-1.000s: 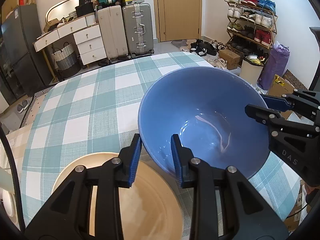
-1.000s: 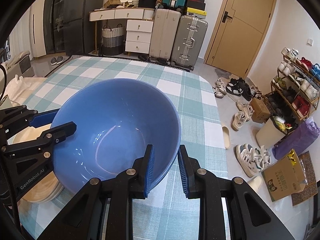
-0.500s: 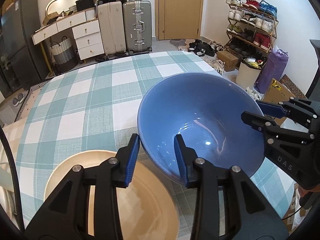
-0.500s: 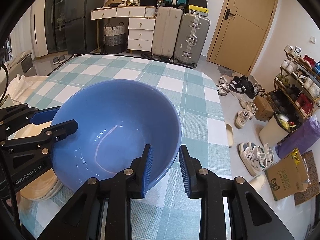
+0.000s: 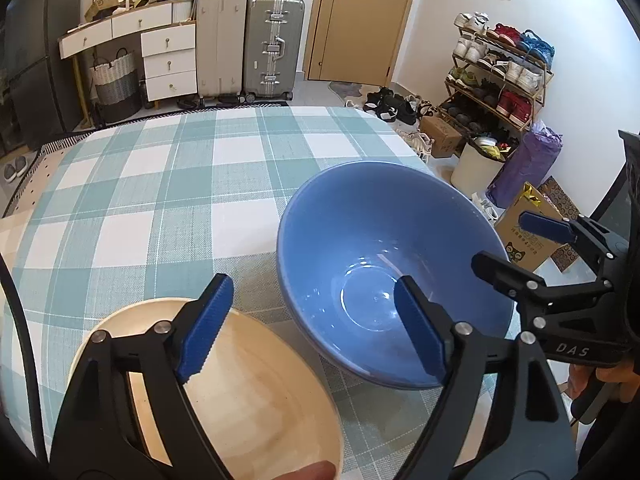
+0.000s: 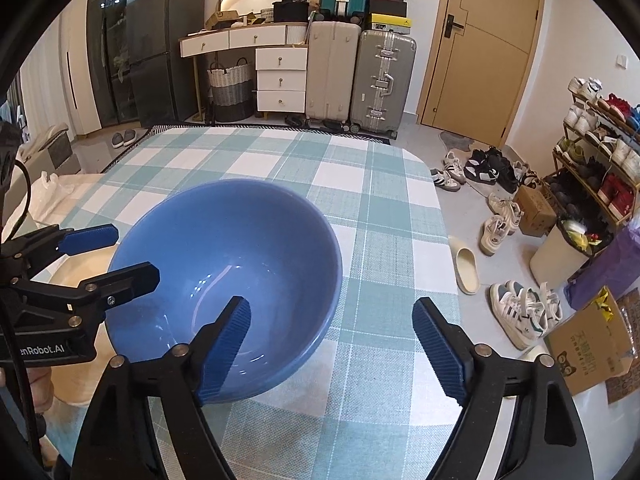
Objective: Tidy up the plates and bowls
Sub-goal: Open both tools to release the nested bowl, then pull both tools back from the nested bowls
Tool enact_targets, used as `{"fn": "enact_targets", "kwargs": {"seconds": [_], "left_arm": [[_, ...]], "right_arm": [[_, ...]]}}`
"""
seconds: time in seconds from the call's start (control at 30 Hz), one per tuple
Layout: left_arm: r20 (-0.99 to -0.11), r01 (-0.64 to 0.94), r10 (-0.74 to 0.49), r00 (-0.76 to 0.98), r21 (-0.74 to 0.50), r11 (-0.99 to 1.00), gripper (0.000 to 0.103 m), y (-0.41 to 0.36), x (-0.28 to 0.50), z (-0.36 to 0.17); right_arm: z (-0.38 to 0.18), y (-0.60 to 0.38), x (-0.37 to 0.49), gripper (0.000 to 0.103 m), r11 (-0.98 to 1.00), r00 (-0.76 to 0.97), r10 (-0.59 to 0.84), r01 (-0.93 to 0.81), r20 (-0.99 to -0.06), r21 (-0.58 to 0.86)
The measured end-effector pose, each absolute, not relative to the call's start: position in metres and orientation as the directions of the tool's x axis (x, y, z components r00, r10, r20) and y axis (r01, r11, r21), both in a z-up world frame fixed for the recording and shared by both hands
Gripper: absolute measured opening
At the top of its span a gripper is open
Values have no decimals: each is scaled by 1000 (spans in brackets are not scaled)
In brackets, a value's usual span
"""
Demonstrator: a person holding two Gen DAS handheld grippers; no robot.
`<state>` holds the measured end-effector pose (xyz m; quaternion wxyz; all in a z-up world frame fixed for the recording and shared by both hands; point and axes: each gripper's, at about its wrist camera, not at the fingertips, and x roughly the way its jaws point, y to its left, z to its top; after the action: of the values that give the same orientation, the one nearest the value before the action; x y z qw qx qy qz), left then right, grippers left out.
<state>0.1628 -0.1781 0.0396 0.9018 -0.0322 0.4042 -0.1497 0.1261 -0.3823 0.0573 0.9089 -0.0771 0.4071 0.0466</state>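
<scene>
At lower centre the left gripper (image 5: 308,326) is spread wide, straddling the near rim of the blue bowl (image 5: 384,264) (right pad inside it), above the cream plate (image 5: 248,384). The right gripper (image 6: 336,352) gapes likewise at frame bottom. Checked tablecloth (image 6: 280,160) lies beyond.

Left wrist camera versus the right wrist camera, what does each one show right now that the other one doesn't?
Only the left wrist view shows the cream plate's full face, under the open left gripper, and the right gripper from the side.

Only the right wrist view shows the dark fridge, the floor beyond the table's right edge with a lone slipper, and the left gripper from the side.

Both show the blue bowl resting on the checked tablecloth, released by both open grippers, plus the suitcases and the door.
</scene>
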Motion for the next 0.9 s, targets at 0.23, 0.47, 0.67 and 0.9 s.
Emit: {"fn": "enact_targets", "kwargs": {"seconds": [0.23, 0.47, 0.67, 0.9], "left_arm": [[-726, 226, -304, 617, -207, 952, 101, -174, 170, 31], [-736, 220, -317, 598, -230, 948, 101, -175, 176, 21], [-750, 220, -340, 567, -260, 940, 100, -180, 180, 14], [-753, 246, -365, 548, -272, 930, 81, -185, 182, 9]], "right_arm": [[52, -389, 135, 90, 989, 649, 49, -139, -759, -54], [40, -393, 143, 90, 990, 631, 85, -143, -771, -8], [31, -397, 147, 90, 986, 606, 153, -146, -781, 80], [27, -394, 146, 76, 976, 588, 212, -174, -781, 134]]}}
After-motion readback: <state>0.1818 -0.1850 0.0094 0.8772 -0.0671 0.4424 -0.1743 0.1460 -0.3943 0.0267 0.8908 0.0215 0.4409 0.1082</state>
